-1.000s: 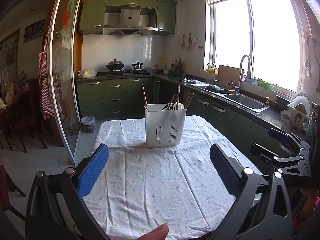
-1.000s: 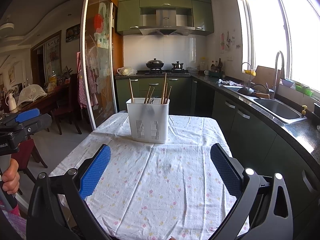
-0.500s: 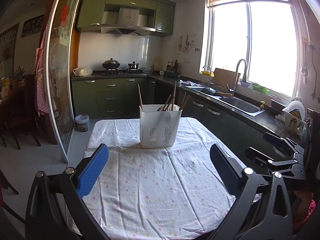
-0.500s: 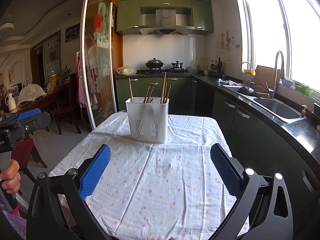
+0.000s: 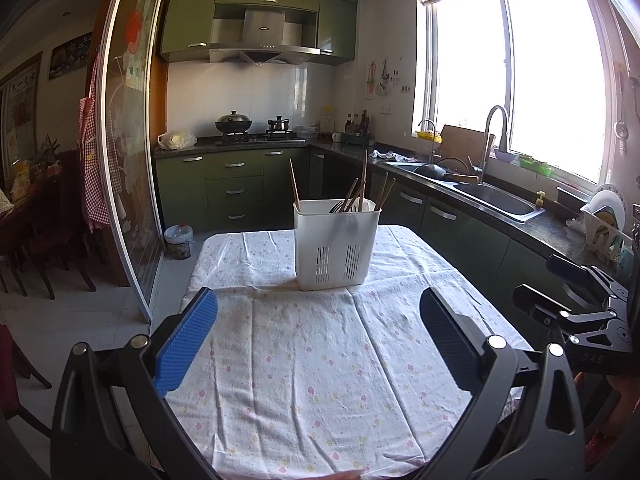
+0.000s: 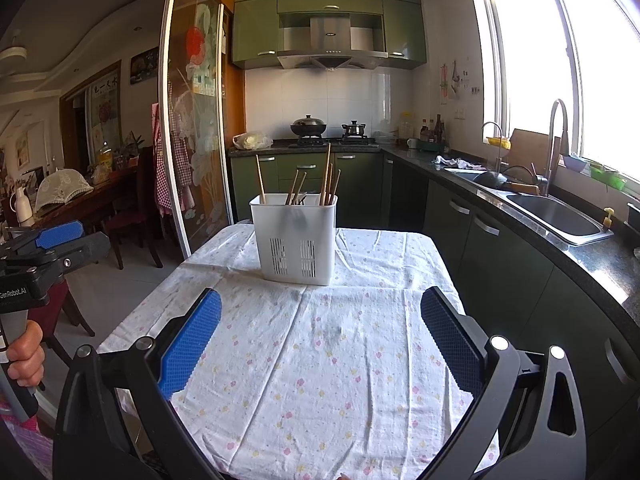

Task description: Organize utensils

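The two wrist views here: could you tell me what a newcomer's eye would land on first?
First, the white slotted utensil holder standing upright near the far end of the floral tablecloth, with wooden chopsticks poking out of its top. Next, the open left gripper and open right gripper, each framing the cloth and holding nothing. Then the bright window above the sink on the right.

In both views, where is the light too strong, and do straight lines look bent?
Left wrist view: the window is blown out white, and the sliding door frame bows from fisheye distortion. Right wrist view: the window glares likewise and the door frame curves; the white utensil holder on the tablecloth stays sharp and evenly lit.
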`<state>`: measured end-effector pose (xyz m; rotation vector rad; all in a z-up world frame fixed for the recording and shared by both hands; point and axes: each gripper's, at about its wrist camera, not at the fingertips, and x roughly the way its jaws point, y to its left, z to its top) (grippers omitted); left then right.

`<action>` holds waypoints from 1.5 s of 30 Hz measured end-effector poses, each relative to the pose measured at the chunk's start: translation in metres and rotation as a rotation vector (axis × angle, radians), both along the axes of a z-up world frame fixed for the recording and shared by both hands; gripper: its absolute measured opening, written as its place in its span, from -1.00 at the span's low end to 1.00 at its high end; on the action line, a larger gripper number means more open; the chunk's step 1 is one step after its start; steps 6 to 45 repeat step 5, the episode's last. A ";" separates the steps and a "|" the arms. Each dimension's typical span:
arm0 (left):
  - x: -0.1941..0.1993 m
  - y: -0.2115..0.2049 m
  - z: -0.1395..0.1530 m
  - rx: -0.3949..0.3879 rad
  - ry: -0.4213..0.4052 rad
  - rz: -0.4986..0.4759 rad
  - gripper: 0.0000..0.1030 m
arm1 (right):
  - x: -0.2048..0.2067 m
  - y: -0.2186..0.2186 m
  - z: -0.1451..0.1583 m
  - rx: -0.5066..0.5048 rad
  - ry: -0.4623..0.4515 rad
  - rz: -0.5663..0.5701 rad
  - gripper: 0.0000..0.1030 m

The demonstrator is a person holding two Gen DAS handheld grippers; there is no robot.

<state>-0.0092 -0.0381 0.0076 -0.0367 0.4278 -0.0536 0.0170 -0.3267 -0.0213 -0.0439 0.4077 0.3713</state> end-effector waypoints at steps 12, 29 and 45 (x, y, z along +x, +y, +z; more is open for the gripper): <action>0.005 0.004 -0.003 -0.012 0.018 0.013 0.87 | 0.002 0.000 -0.002 0.001 0.002 0.001 0.91; 0.005 0.004 -0.003 -0.012 0.018 0.013 0.87 | 0.002 0.000 -0.002 0.001 0.002 0.001 0.91; 0.005 0.004 -0.003 -0.012 0.018 0.013 0.87 | 0.002 0.000 -0.002 0.001 0.002 0.001 0.91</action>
